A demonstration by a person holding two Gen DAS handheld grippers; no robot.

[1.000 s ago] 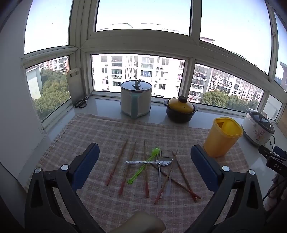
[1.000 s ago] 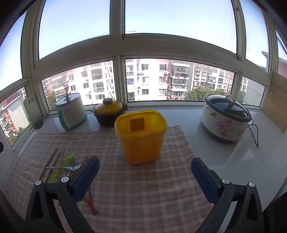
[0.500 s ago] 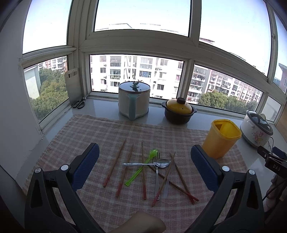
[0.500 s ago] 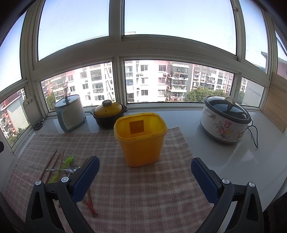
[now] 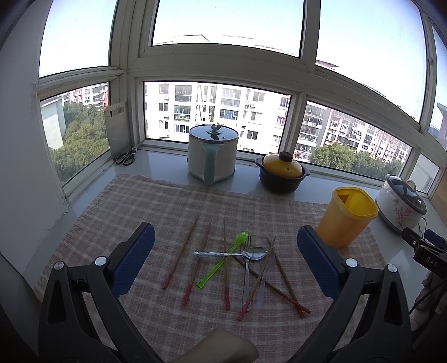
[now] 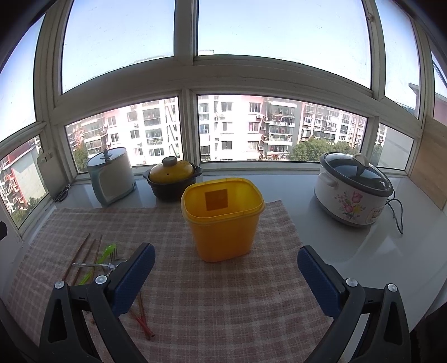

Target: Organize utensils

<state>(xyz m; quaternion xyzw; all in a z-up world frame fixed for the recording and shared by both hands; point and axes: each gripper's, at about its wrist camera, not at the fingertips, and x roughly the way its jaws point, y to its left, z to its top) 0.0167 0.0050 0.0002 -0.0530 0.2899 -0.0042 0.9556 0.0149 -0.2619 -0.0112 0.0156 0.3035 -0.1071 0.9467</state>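
Two grippers, both w/ jaws wide apart & holding nothing: left gripper (image 5: 225, 254) hangs over the scattered utensils, right gripper (image 6: 225, 272) faces the empty yellow plastic bin (image 6: 223, 220). Vs 1 s ago both views sit a bit further back/higher; utensils haven't moved. Red-tipped wooden chopsticks (image 5: 180, 252), green plastic spoon (image 5: 223, 258), metal spoon (image 5: 232, 254) & metal fork (image 5: 245, 272) lie crossed on the pink checked cloth (image 5: 156, 201), bin near its right edge. Grey counter (image 6: 329, 240) runs along bay windows (image 5: 226, 23); apartment blocks outside
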